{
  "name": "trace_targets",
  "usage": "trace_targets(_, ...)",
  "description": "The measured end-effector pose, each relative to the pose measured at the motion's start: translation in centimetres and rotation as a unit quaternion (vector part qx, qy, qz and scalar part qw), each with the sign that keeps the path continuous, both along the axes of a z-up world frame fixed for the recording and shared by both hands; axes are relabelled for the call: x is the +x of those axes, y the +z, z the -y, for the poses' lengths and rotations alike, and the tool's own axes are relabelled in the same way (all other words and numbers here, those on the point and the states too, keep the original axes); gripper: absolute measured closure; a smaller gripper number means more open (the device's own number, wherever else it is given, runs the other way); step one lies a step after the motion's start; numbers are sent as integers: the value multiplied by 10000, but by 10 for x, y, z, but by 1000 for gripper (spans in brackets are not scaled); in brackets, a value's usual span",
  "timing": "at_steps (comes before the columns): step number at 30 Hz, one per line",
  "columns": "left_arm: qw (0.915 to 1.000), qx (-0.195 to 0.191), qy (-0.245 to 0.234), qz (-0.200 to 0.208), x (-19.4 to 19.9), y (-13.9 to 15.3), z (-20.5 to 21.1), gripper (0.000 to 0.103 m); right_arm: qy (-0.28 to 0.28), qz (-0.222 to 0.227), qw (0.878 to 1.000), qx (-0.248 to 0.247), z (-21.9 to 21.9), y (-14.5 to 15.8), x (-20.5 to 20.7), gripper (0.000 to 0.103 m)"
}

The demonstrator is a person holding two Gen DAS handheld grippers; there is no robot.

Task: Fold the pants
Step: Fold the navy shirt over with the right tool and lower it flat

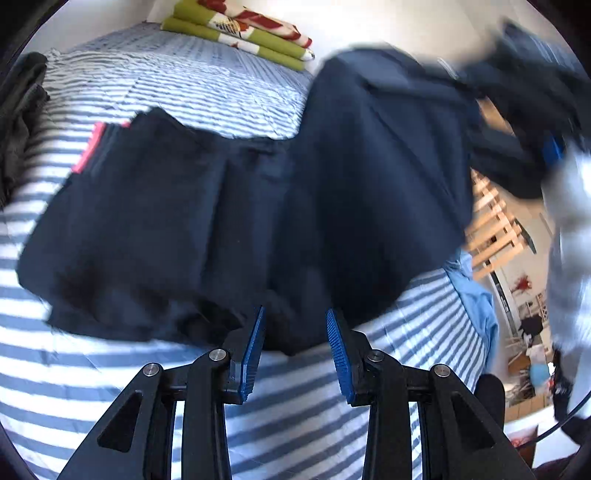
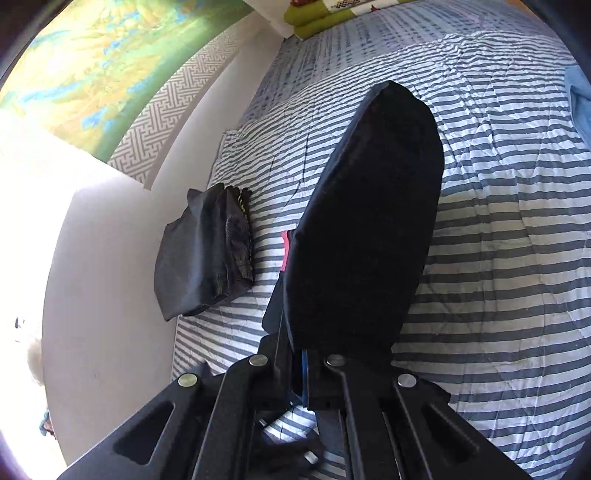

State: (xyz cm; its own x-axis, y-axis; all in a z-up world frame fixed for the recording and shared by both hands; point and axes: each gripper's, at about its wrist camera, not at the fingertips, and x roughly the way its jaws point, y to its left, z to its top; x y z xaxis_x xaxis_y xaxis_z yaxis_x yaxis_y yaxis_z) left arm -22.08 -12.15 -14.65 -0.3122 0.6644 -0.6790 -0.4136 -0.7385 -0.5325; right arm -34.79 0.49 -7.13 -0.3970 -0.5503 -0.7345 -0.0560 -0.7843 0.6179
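Dark navy pants (image 1: 229, 206) lie partly on the striped bed cover (image 1: 184, 85), one end lifted off it by the right gripper (image 2: 303, 373), which is clenched on the fabric so the cloth hangs down ahead of it. Left gripper (image 1: 295, 347) is released, blue pads (image 1: 255, 343) apart at the near edge of the pants, nothing between them. A folded dark garment pile (image 2: 207, 254) sits by the wall; green patterned bedding (image 1: 251, 29) is stacked at the bed's far end.
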Motion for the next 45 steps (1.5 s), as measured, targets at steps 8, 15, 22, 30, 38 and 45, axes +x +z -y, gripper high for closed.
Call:
trace_targets(8, 9991, 45, 407, -89, 23, 11, 46, 66, 820, 508, 9939, 539, 85, -38, -53, 98)
trace_targets(15, 9861, 142, 1650, 93, 16, 11, 132, 66, 1767, 791, 9790, 641, 129, -54, -79, 84)
trace_targets(22, 9816, 317, 1879, 147, 8, 15, 143, 66, 1853, 489, 9809, 345, 134, -27, -78, 65)
trace_targets(30, 9809, 268, 1926, -1, 3, 22, 134, 56, 1585, -337, 9846, 661, 55, -24, -10, 65)
trace_targets(38, 9726, -84, 2320, -113, 9, 30, 142, 68, 1901, 95, 9769, 971, 89, -113, 14, 65)
trace_targets(45, 9741, -41, 2220, -418, -3, 48, 129, 31, 2214, -249, 9677, 1184, 76, -93, 19, 65)
